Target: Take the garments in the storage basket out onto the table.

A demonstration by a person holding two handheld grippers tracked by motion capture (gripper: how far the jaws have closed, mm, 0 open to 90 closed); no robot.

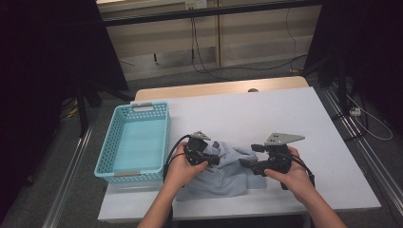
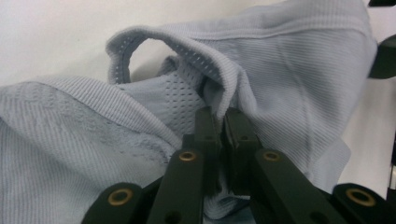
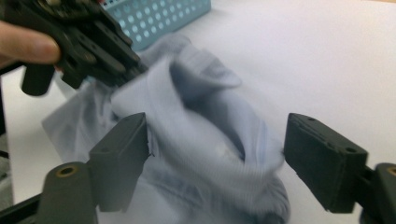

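A crumpled pale blue-grey knit garment [image 1: 223,171] lies on the white table near its front edge. My left gripper [image 2: 222,116] is shut on a fold of the garment [image 2: 280,70] near a perforated, banded edge; in the high view the left gripper [image 1: 214,159] sits over the cloth's left part. My right gripper [image 3: 217,144] stands open, its pads [image 3: 123,149] apart with the garment [image 3: 205,135] lying beyond and between them, not pressed. In the high view the right gripper [image 1: 247,164] hovers at the cloth's right side. The left gripper [image 3: 119,70] shows at the upper left of the right gripper view, pinching cloth.
A light blue plastic basket [image 1: 107,161] stands to the left of the garment, its corner [image 3: 159,18] seen behind the left gripper. The white table top [image 1: 266,114] stretches beyond the cloth. Dark stands and cables line the floor on both sides.
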